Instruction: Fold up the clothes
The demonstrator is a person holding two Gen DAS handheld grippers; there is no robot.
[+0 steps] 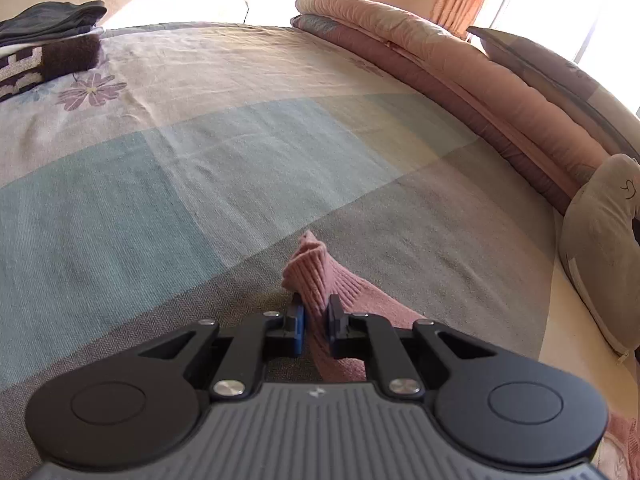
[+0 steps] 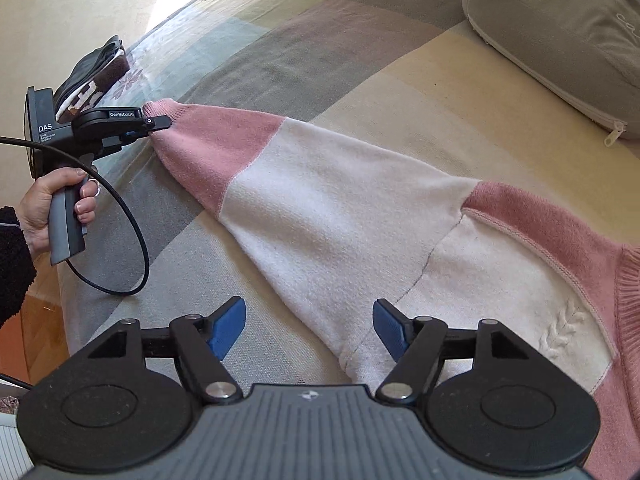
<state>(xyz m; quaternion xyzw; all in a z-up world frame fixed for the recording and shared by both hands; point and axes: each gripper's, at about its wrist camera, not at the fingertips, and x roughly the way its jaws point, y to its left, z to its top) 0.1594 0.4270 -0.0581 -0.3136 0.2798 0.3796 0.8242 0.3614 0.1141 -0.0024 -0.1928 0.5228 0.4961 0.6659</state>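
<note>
Left gripper (image 1: 316, 316) pinches the ribbed cuff (image 1: 310, 276) of the pink-white sweater (image 2: 360, 208), sleeve drawn out flat across mid-frame on the bed (image 1: 240, 152), likely for folding it inward; right gripper (image 2: 310, 330) hovers agape at the armpit seam, lower centre; no containers visible; folded clothes stack (image 1: 48, 44) upper left.

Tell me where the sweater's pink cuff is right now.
The pink cuff is pinched in the left gripper, low centre in the left wrist view, over the checked bedsheet, sleeve stretched out.
</note>
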